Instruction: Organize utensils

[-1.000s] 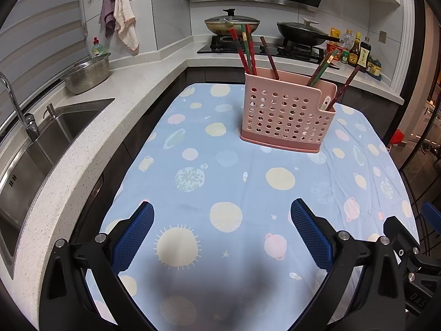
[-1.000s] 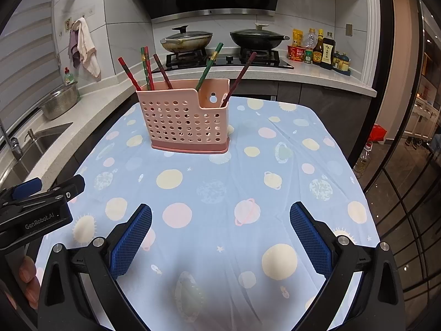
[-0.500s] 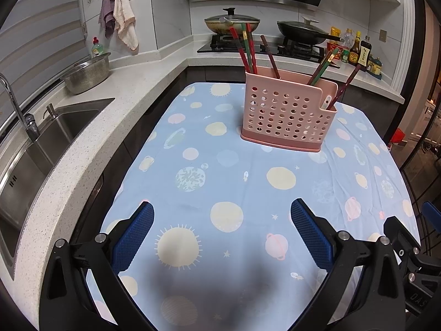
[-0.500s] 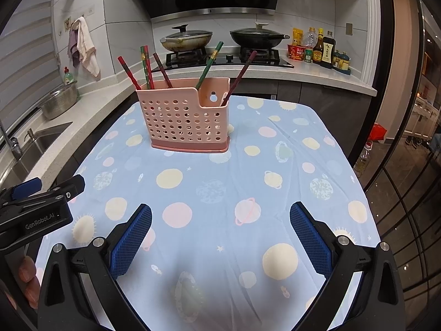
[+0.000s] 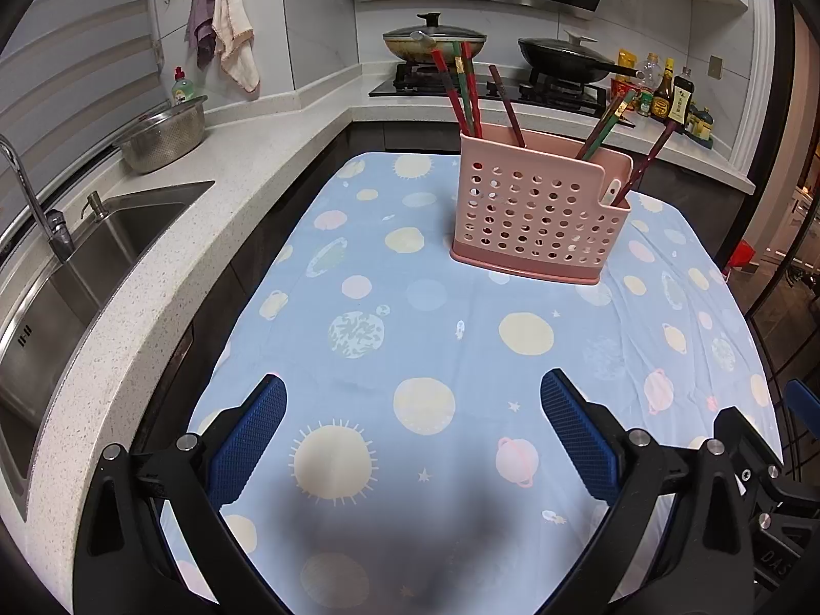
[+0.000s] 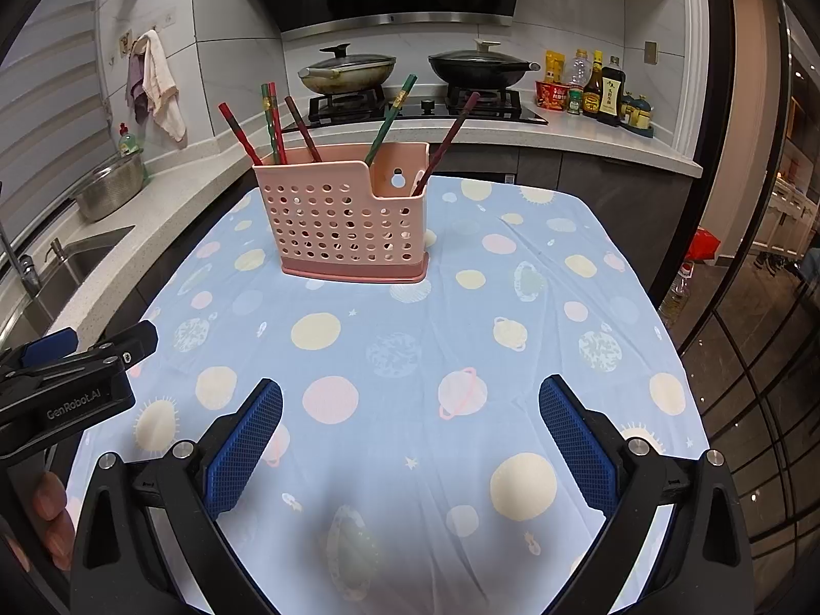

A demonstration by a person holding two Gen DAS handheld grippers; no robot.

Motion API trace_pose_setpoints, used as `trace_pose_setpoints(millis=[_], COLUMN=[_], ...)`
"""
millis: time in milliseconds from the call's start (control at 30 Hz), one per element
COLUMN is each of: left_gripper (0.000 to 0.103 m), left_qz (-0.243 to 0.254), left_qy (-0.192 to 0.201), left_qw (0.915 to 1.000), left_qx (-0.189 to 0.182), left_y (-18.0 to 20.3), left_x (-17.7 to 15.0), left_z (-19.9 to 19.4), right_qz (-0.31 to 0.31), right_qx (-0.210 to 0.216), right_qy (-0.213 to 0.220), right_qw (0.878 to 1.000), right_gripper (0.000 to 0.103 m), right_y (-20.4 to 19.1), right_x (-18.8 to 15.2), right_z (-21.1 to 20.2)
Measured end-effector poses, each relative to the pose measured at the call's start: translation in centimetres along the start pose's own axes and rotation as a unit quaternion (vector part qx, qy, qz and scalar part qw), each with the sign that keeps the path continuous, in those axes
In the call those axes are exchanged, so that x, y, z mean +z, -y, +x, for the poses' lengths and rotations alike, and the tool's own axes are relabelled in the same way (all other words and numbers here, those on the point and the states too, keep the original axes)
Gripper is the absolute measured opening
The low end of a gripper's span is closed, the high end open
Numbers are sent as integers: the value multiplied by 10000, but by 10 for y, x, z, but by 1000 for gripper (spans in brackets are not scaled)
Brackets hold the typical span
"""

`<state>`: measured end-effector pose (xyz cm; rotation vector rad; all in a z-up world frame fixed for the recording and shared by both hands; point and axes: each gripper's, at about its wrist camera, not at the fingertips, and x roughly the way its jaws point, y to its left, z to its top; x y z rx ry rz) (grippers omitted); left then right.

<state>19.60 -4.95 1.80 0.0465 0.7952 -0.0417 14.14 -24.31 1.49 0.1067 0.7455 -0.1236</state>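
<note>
Barely anything's shifting since a second ago. Both the left gripper (image 5: 412, 428) and right gripper (image 6: 410, 428) are hovering wide, empty, well short of the pink utensil caddy (image 6: 351, 218). Chopsticks (image 6: 275, 123) are sitting scattered, so I'm guessing regrouping's next.

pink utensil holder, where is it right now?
The pink utensil holder stands on the blue tablecloth at the table's far end, left of centre in the right wrist view, before the stove.
</note>
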Motion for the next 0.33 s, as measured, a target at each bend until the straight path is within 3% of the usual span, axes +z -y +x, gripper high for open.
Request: trace_pose_setpoints(millis=[333], left_gripper=[95], left_qz=[-47], left_qy=[14], left_qw=[10000], left_qx=[31], left_y=[-2], left_x=[3], left_z=[4], right_qz=[-2], right_qx=[-51], right_qy=[42], right_qw=[10000], right_gripper=[96], right_y=[-1], right_x=[2], right_z=[6])
